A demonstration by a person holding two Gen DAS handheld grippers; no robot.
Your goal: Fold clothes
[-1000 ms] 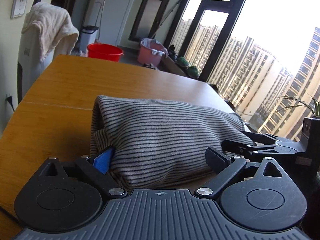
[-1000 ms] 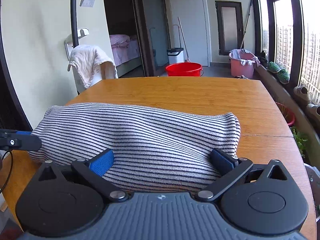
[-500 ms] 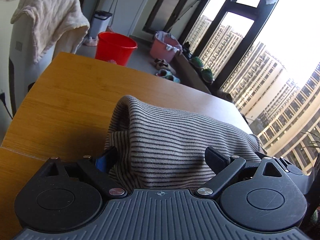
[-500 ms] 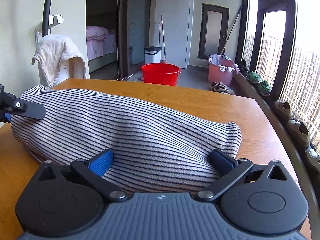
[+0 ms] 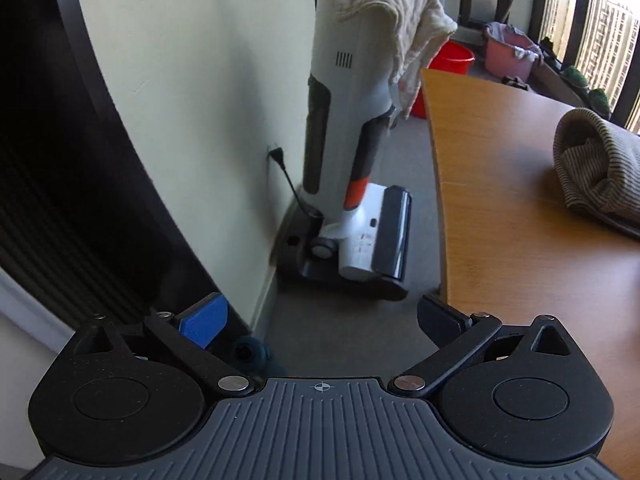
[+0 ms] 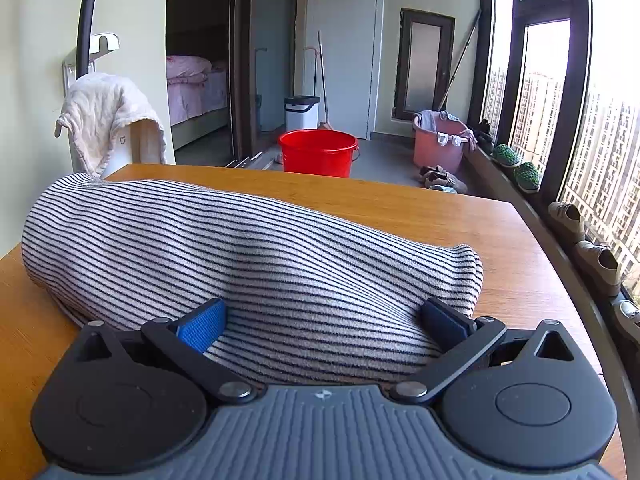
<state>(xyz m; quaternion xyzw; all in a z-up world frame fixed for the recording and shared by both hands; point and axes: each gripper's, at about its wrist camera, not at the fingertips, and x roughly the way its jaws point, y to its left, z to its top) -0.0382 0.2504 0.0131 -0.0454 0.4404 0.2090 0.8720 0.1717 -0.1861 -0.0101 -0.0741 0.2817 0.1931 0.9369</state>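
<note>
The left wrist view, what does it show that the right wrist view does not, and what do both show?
Only the left wrist view: the floor cleaner's base, a wall plug, the open left gripper over bare floor.
Only the right wrist view: the bed, the right gripper around the cloth.
Both: striped cloth, wooden table, red bucket.

Layout at your station
Your folded garment (image 6: 248, 264) lies on the table (image 6: 400, 208); the bucket (image 6: 318, 152) stands behind it.

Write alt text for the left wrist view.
The left gripper, jaws open and empty, points off the wooden table toward an upright vacuum draped with a cream towel. The folded striped garment lies on the table at far right.
</note>
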